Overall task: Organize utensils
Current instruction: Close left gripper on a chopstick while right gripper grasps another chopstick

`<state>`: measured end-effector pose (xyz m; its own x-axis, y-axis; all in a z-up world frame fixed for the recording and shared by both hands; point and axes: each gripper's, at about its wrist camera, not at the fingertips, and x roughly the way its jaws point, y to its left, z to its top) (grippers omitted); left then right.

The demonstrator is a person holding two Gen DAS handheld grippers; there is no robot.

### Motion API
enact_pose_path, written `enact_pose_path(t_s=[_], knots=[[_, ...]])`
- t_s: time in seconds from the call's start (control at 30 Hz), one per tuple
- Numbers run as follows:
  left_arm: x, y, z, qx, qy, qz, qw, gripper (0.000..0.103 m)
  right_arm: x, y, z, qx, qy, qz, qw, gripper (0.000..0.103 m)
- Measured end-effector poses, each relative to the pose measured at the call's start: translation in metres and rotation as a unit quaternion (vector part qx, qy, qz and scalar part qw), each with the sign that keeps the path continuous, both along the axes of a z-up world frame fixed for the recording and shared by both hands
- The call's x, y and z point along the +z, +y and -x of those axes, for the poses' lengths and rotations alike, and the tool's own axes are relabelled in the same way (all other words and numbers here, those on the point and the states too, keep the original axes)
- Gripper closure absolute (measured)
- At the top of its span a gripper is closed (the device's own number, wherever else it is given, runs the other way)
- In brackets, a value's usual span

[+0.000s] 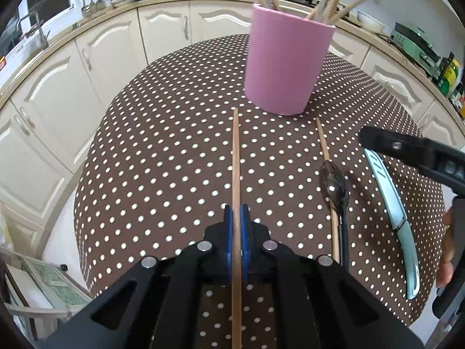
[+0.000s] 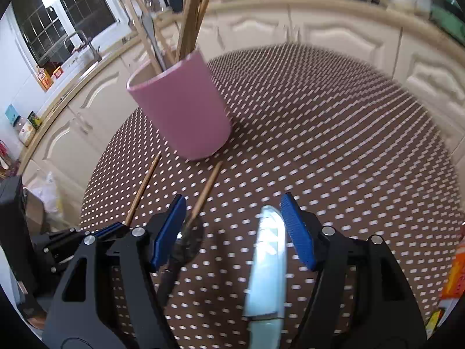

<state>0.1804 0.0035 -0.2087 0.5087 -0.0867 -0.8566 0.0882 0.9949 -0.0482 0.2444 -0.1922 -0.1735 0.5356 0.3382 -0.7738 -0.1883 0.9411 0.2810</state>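
Left wrist view: a wooden chopstick [image 1: 236, 160] is clamped between the blue pads of the left gripper [image 1: 237, 218], lying on the brown polka-dot tablecloth [image 1: 162, 151] and pointing toward 12 o'clock, where a pink cup [image 1: 286, 61] holding more sticks is seen at 1 o'clock. A second chopstick [image 1: 324, 145], a dark spoon [image 1: 334, 183] and a pale blue knife [image 1: 386, 192] are laid out at 3 o'clock, with a finger of the right gripper [image 2: 234, 200] above the knife. Cream cabinets [image 1: 116, 49] ring the table. Only the right wrist view shows the right gripper spread wide, the knife between its pads and untouched as far as the blurred frame allows, and a window [image 2: 58, 11] at 10 o'clock.
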Motion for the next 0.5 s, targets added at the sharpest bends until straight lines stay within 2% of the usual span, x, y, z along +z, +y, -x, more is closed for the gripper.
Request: enact_pose_path(t_s=[0.17, 0.27, 0.33, 0.43, 0.5], knots=[[-0.002, 0.017, -0.002, 0.016, 0.004, 0.013, 0.9998, 0.097, -0.006, 0.026, -0.019, 0.031, 0.049, 0.017, 0.998, 0.061], [-0.001, 0.022, -0.005, 0.025, 0.009, 0.029, 0.9992, 0.097, -0.01, 0.042, -0.028, 0.046, 0.075, 0.033, 0.996, 0.067], [-0.002, 0.025, -0.01, 0.026, 0.011, 0.028, 0.9992, 0.097, -0.014, 0.048, -0.035, 0.048, 0.092, 0.041, 0.994, 0.068], [-0.003, 0.027, -0.019, 0.02, 0.016, 0.027, 0.9993, 0.096, -0.013, 0.055, -0.042, 0.048, 0.096, 0.061, 0.992, 0.069], [-0.003, 0.028, -0.025, 0.021, 0.022, 0.027, 0.9992, 0.096, -0.013, 0.062, -0.046, 0.056, 0.102, 0.065, 0.991, 0.074]])
